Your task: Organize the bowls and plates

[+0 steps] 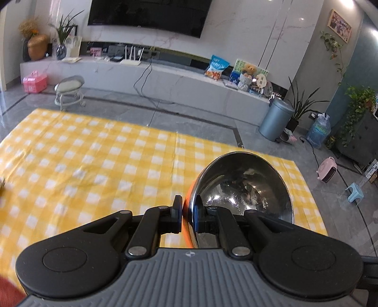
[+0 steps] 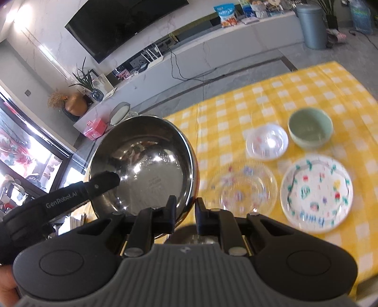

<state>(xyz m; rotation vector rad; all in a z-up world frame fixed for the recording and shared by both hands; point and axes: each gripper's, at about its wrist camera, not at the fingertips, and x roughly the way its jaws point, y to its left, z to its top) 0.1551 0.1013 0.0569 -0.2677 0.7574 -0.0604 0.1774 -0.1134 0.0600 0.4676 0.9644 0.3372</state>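
Left gripper [image 1: 188, 213]: jaws narrow, pinching the rim of the steel bowl [image 1: 245, 189], one pad on the orange outer wall, the other inside the shiny basin. Bowl is tilted up on edge, mouth facing right in the left wrist view, held above the yellow checked cloth [image 1: 94, 165].

Right gripper [image 2: 185, 213]: jaws narrow and closing a little, clamped across the same steel bowl [image 2: 141, 163] at its near rim, one pad inside, one outside. In this view the left gripper's finger [image 2: 104, 180] reaches in over the bowl's far-left rim. So the bowl is gripped from two sides and sits off the table.

Right of the bowl, on the cloth [image 2: 236, 106]: clear glass plate [image 2: 245, 191] nearest, painted white plate [image 2: 316, 193] just beside it, small clear bowl [image 2: 267, 141] behind, green bowl [image 2: 309, 131] next to that. All four sit apart from each other and are blurred.

Background: TV [image 1: 151, 16] on the wall, low cabinet [image 1: 165, 78], grey bin [image 1: 275, 120] on the floor.
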